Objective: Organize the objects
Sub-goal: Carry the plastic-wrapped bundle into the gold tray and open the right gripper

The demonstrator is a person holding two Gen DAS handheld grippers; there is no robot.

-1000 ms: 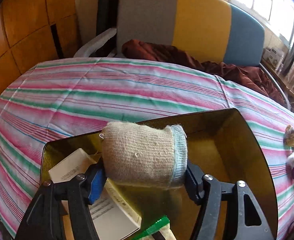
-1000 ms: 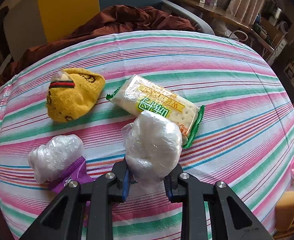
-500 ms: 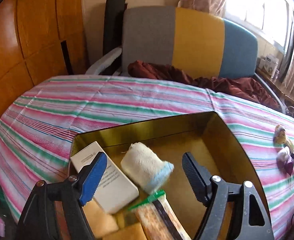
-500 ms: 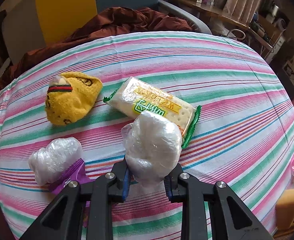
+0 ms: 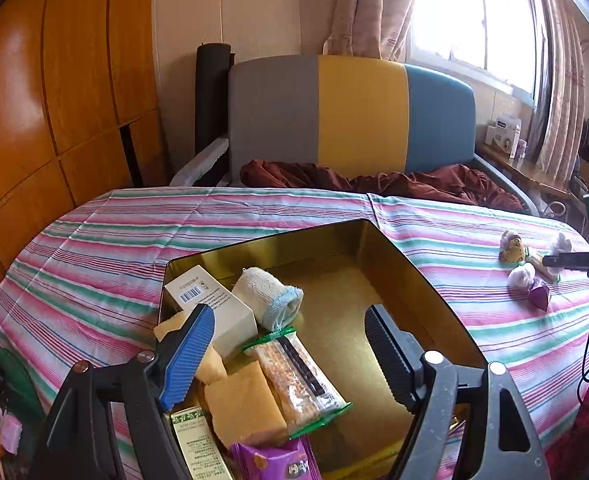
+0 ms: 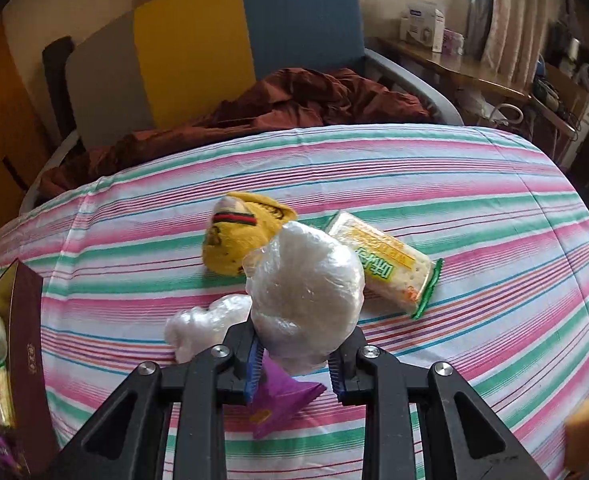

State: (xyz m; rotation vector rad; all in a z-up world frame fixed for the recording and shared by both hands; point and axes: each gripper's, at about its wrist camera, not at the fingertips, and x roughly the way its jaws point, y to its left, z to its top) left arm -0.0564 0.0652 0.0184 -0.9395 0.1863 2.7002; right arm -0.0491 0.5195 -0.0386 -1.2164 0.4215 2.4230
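1. Right gripper [image 6: 294, 364]: fingers [image 6: 252, 364] clamped tight on one white plastic-wrapped ball [image 6: 306, 296], crinkled film, roundish, lifted off the striped cloth.
2. Left gripper [image 5: 290, 344]: fingers [image 5: 188, 350] have just spread wide, nothing between them; it hangs over the tin.
3. Gold tin [image 5: 414, 276], one, open top, maroon outside in the right view. Sits on the striped tabletop [image 5: 94, 248].
4. Tin contents, all at its left side: one rolled beige sock [image 5: 268, 298] with light-blue cuff, lying on its side against one white carton [image 5: 210, 310] with barcode; one clear cracker pack [image 5: 294, 380] with green ends; yellow sponge pieces [image 5: 242, 408], count unclear; one purple wrapper [image 5: 274, 460] at the near edge.
5. Still on the cloth, right view: one yellow sock bundle [image 6: 242, 236] with a red-black band; one green-edged cracker pack [image 6: 386, 268] just beside it; one smaller white wrapped lump [image 6: 206, 326]; one purple sachet [image 6: 282, 396] under the gripper.
6. One yellow sponge [image 6: 586, 428] at the far right edge.
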